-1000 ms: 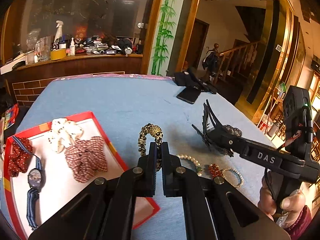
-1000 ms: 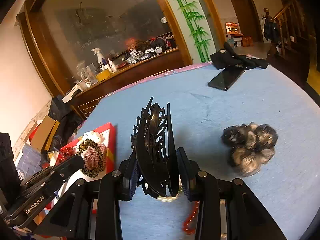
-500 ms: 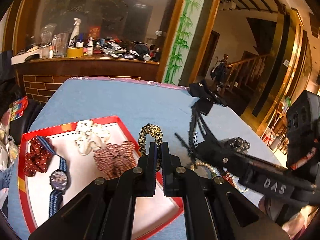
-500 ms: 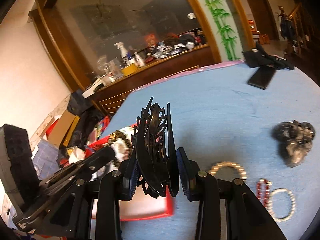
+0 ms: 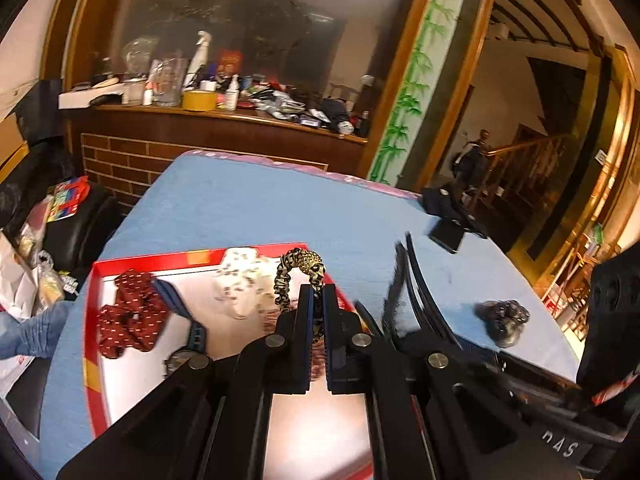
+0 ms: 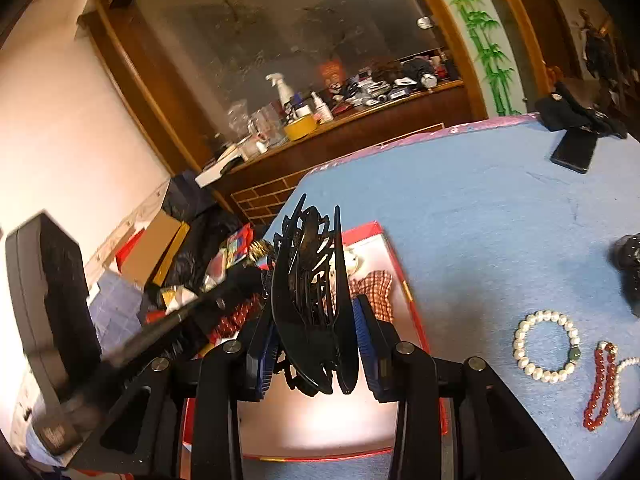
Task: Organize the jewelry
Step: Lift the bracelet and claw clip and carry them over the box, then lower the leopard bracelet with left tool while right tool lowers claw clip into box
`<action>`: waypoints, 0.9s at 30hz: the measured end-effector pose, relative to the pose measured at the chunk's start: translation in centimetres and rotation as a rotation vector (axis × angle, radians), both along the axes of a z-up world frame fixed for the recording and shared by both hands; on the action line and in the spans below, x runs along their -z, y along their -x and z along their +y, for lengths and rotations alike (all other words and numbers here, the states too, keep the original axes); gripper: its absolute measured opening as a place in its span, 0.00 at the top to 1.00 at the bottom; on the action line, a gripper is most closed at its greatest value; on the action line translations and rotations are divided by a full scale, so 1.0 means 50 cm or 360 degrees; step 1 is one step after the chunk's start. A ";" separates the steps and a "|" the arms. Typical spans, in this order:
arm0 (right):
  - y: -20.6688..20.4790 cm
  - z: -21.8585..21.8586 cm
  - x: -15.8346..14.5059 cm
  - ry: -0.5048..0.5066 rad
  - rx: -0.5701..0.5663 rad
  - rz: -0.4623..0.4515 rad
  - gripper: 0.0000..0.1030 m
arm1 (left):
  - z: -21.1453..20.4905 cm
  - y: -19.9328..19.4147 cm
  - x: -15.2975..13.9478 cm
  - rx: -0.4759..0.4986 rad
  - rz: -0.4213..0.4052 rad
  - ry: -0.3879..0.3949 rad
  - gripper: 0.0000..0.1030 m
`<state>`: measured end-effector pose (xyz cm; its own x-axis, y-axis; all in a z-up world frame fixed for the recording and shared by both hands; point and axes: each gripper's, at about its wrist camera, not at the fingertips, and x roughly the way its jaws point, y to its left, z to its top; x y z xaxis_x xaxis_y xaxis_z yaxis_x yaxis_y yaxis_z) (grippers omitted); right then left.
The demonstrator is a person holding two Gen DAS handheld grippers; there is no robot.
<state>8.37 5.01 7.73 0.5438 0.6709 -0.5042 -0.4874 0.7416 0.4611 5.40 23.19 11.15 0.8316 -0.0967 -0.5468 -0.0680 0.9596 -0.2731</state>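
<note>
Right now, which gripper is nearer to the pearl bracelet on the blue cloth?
Right. The right gripper, holding the black hair claw, is just left of the pearl bracelet; the left gripper is farther left, over the red tray.

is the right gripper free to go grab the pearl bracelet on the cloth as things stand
Probably not yet. The right gripper is shut on the black hair claw, so its fingers are occupied. The pearl bracelet itself lies uncovered on the blue cloth, beside the red tray.

A blue tablecloth [image 5: 260,208] covers the table. At its far right corner a black phone [image 6: 573,149] is seen beside a black cloth bundle [image 6: 568,112]. Beyond, a cluttered wooden counter [image 5: 224,120] carries a white spray bottle [image 6: 280,86] and a yellow tape roll [image 5: 199,100].
</note>
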 end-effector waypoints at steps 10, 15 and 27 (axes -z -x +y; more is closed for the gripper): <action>0.001 0.034 0.054 0.0153 -0.0067 -0.0007 0.61 | 0.014 -0.035 0.047 -0.0069 0.0135 -0.0017 0.96; -0.006 0.033 0.074 0.0188 -0.0060 0.0028 0.61 | 0.010 -0.047 0.065 -0.0076 0.0180 -0.0029 0.96; -0.015 0.029 0.087 0.0200 -0.0036 0.0082 0.61 | 0.004 -0.060 0.081 -0.0093 0.0228 -0.0061 0.96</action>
